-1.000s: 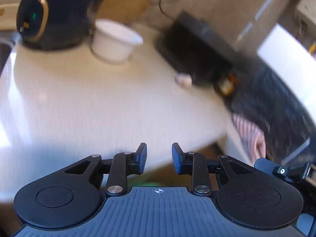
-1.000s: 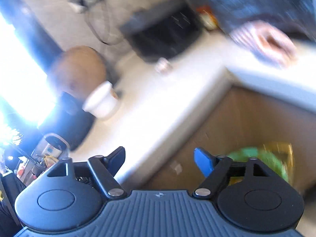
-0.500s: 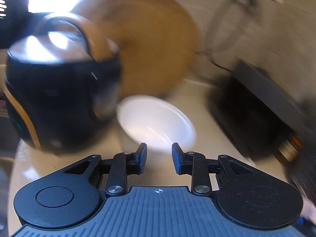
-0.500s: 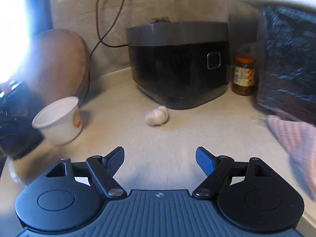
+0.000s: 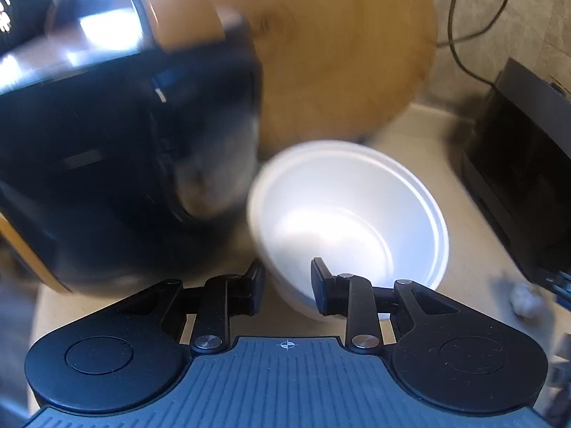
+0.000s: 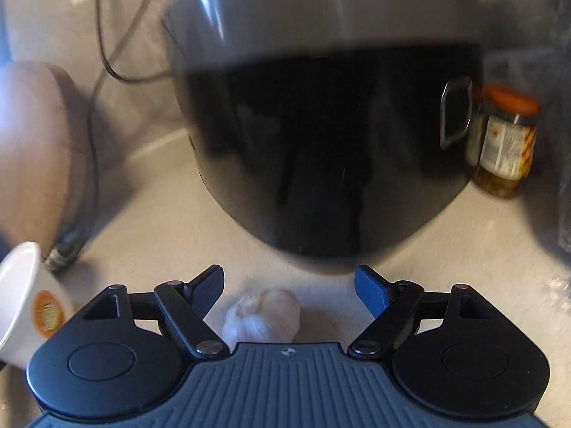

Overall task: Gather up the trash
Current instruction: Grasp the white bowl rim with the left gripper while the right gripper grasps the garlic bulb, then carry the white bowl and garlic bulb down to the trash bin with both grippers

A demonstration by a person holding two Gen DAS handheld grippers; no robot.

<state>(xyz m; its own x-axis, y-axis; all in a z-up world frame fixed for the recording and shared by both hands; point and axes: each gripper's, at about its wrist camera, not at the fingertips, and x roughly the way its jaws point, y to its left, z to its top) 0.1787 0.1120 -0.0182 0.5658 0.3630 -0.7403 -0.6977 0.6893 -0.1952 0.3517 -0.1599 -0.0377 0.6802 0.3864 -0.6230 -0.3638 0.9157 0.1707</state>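
Note:
An empty white paper bowl (image 5: pixel 349 221) stands on the counter beside a black cooker. My left gripper (image 5: pixel 287 278) is open, its jaws a small gap apart, right at the bowl's near rim. The bowl also shows at the left edge of the right wrist view (image 6: pixel 25 303). A garlic bulb (image 6: pixel 264 315) lies on the counter. My right gripper (image 6: pixel 289 285) is open wide, with the bulb between and just behind its fingertips. The bulb shows blurred at the right of the left wrist view (image 5: pixel 524 301).
A black-and-gold cooker (image 5: pixel 117 164) stands left of the bowl. A round wooden board (image 5: pixel 339 46) leans on the wall. A black rice cooker (image 6: pixel 328 142) stands close ahead of my right gripper, with a jar (image 6: pixel 506 142) to its right and a cable (image 6: pixel 100 46) to its left.
Both grippers have moved forward over the counter. The left one closed in on the white bowl. The right one closed in on the garlic bulb and the black rice cooker.

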